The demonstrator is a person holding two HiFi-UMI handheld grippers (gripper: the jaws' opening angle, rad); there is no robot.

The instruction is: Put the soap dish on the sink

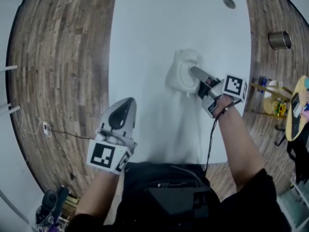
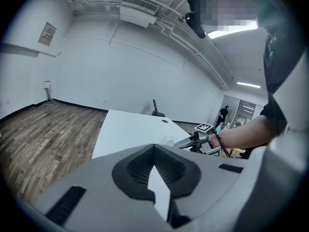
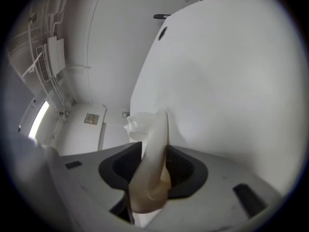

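The white soap dish [image 1: 183,72] sits near the middle of the white table [image 1: 145,37]. My right gripper [image 1: 194,72] reaches it from the right, and its jaws close on the dish's near rim. In the right gripper view the pale rim [image 3: 153,139] stands upright between the dark pads [image 3: 182,166], touching both. My left gripper [image 1: 129,101] hovers over the table's front left part, well clear of the dish. Its jaws meet at the tip with nothing in them [image 2: 154,147]. No sink is in view.
A round cable hole [image 1: 229,3] lies at the table's far right corner. Wooden floor surrounds the table; a metal cup [image 1: 280,39] and coloured clutter [image 1: 277,105] are off to the right. A cable [image 1: 63,133] runs across the floor at left.
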